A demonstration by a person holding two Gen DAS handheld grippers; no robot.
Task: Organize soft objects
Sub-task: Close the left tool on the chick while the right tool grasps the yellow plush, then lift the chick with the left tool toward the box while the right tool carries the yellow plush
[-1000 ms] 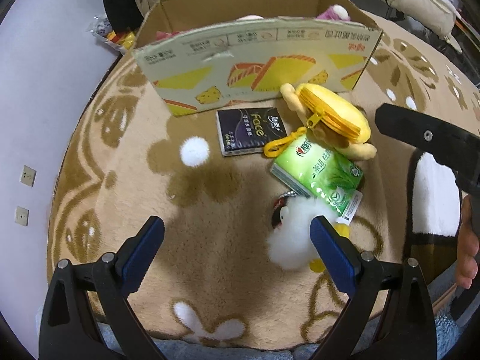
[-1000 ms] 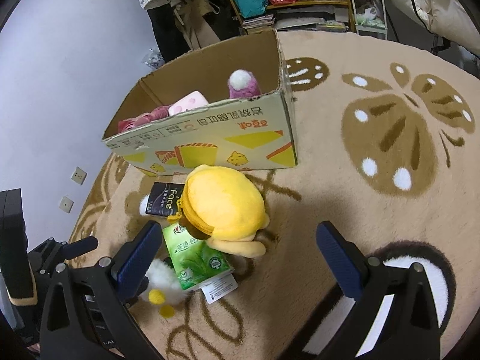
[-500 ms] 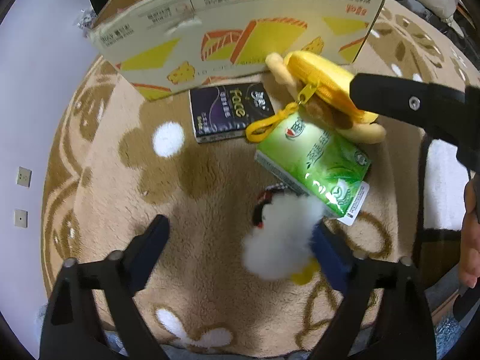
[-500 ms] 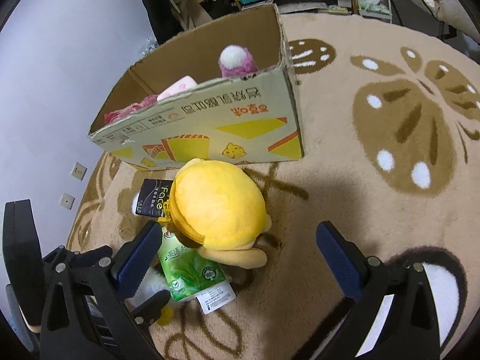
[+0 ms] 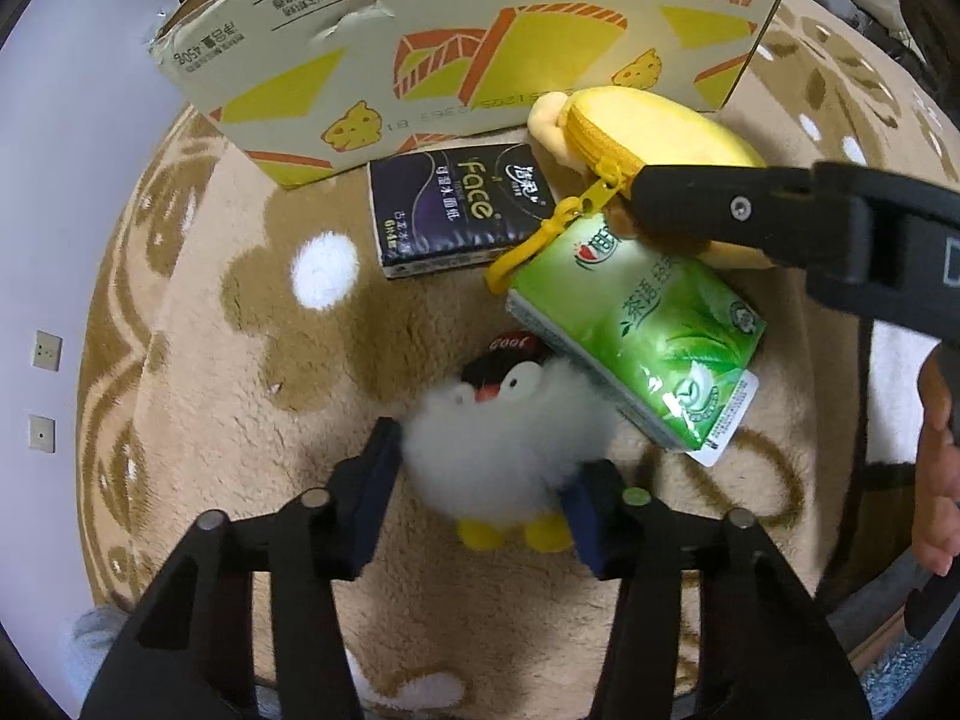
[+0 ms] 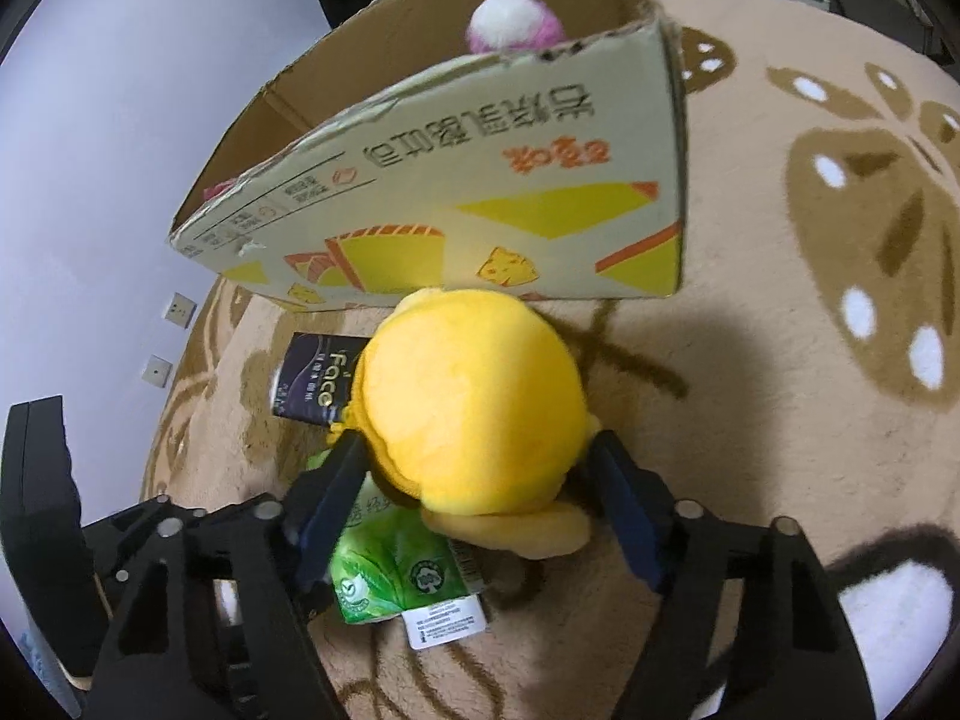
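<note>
Both grabs happening at once. Fluffy white penguin plush (image 5: 504,450) sits on the beige patterned rug (image 5: 240,360), left gripper (image 5: 480,498) just closed in, pads squeezing its fur. Right gripper (image 6: 480,498) has been narrowing round the round yellow plush pouch (image 6: 474,408), probably bound for the open cardboard box (image 6: 480,180) just behind.

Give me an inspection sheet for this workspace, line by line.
Surface: beige patterned carpet.
Job's things: white penguin plush; yellow plush pouch partly on the green tissue pack; dark tissue pack; cardboard box holding a pink plush.
Clutter: nothing seen.
Grippers: left gripper just closed around the penguin; right gripper just closed around the pouch.
Cables: nothing seen.
Surroundings: wall sockets.
</note>
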